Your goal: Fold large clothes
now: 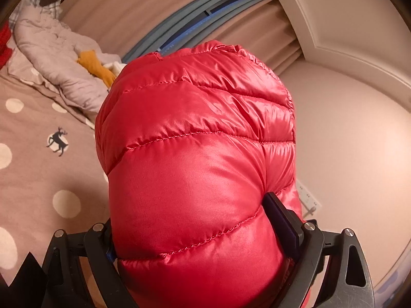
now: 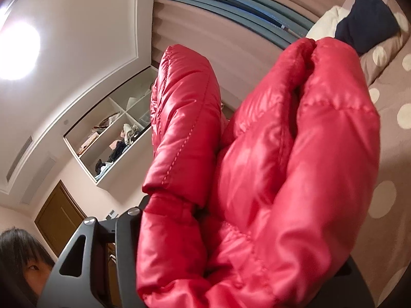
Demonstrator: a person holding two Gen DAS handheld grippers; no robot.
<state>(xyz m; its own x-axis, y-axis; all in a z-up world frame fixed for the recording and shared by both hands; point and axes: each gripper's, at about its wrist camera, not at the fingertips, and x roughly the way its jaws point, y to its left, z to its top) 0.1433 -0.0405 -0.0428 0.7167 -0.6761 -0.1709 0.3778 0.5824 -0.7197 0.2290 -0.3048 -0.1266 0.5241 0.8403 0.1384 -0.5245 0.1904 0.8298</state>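
The left gripper (image 1: 205, 231), spread wide, clamps a thick roll of the red jacket (image 1: 195, 133) above the bed (image 1: 28, 174). The right gripper (image 2: 231, 243), half open, pinches bunched folds; slippery padding could slide free.

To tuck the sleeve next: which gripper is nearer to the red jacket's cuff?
Right. The cuff lies beside the right gripper; the left gripper clamps the quilted body of the jacket, no cuff in its view.
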